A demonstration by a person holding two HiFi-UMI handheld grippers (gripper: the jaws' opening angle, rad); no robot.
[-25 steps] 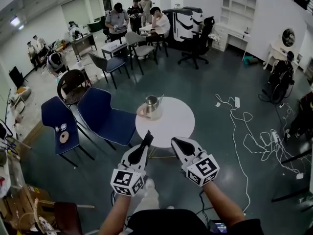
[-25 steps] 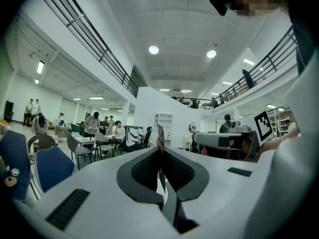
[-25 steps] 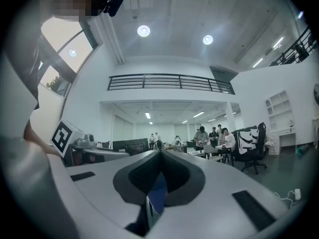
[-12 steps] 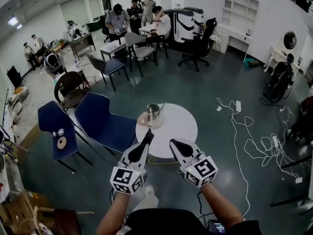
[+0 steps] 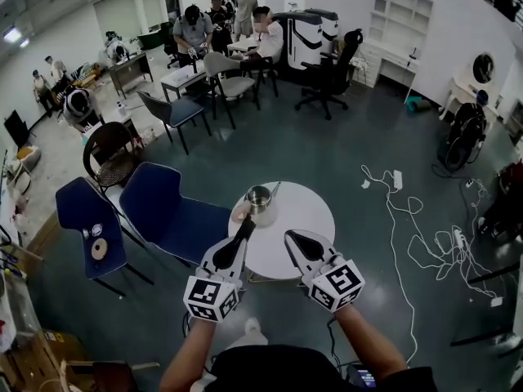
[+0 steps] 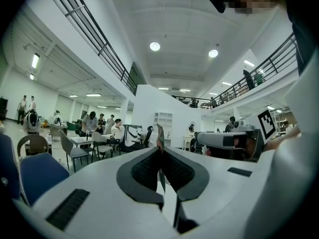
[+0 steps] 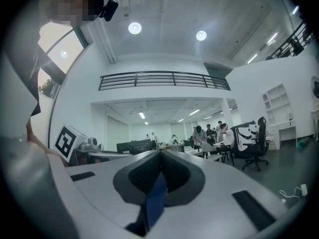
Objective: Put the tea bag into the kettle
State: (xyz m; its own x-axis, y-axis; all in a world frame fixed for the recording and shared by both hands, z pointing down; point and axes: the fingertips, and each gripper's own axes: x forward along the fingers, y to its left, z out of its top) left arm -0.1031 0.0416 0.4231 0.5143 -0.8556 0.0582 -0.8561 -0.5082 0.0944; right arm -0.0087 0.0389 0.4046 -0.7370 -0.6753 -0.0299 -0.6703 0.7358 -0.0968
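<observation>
Kettle (image 5: 259,198) contents too small

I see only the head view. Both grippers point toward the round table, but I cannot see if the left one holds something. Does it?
Observer: Yes. In the left gripper view, the left gripper has its jaws shut on a thin flat piece, seen edge-on; it is probably the tea bag.
Operator: And the right one?
Observer: The right gripper has its jaws together with nothing between them.
</observation>
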